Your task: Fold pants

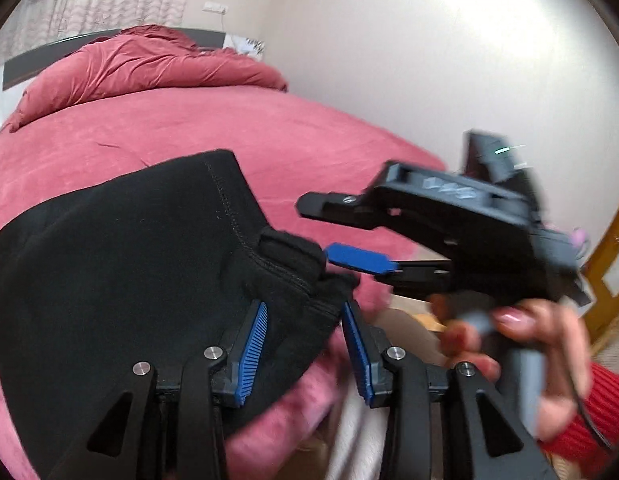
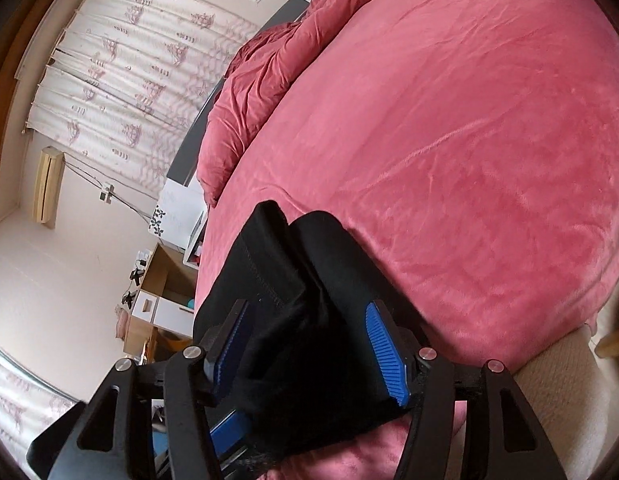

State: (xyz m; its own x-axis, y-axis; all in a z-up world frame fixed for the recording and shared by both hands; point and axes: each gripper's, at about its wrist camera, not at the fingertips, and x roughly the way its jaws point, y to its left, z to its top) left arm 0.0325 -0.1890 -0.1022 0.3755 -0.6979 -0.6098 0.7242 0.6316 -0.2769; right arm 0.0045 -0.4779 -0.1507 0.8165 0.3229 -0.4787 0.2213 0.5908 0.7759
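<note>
Left wrist view, item 1: pants (image 1: 129, 260), black, 1 pair, lying partly folded on the near edge of the bed (image 1: 189, 128), stitched seam running across the top layer, thick bunched part at the near right corner.

Handling, judged: light, soft, fully limp; knit fabric, likely clingy against the plush cover, not slippery, not fragile. Sags and unfolds if lifted by 1 point only. Best taken at 2 points well apart along the same edge, or on the thicker stitched part, through all layers at once.

Item 2: left gripper (image 1: 305, 308), 1. Fingers (image 1: 251, 348) about half spread, pants edge lying between them, pads not pressing on it; no hold.

Item 3: right gripper (image 2: 307, 306), 1, carried by 1 hand (image 1: 521, 340) in a red sleeve. Fingers wide apart, black fabric in the gap in the right wrist view; blue pad faces bare, no grip evident.

Item 4: duvet (image 1: 149, 64), 1, crumpled at the far end of the bed.

Totals: 1 pants, 2 grippers, 4 fingers, 1 bed.
</note>
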